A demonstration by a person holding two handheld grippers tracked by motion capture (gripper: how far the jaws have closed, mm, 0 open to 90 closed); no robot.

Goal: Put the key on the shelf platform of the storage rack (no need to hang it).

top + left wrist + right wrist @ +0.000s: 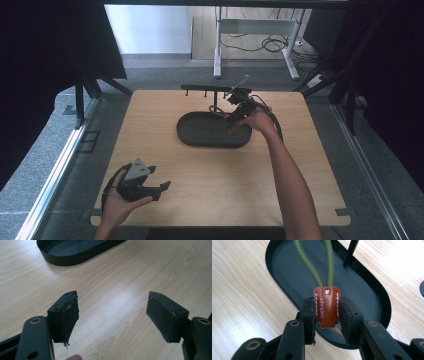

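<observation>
My right gripper (pixel 327 316) is shut on a brown leather tag (pixel 326 303) with white stitching. An olive-green cord loop (pixel 312 263) runs up from the tag, away from the jaws. The tag hangs over the near end of a black oval tray (pixel 287 275). In the high view the right gripper (pixel 233 122) is over the right part of the tray (pixel 184 134), with the cord loop (pixel 215 109) at the tray's far rim. My left gripper (pixel 159 177) rests in a hand at the table's front left, open. Nothing lies between its pads (pixel 68 315).
A low black rack (pixel 207 89) with short pegs stands just behind the tray; one of its thin posts (pixel 350 252) rises beside the tray. The tray's end (pixel 70 252) lies ahead of the left gripper (pixel 112 312). A light wooden tabletop (pixel 210 180) surrounds everything.
</observation>
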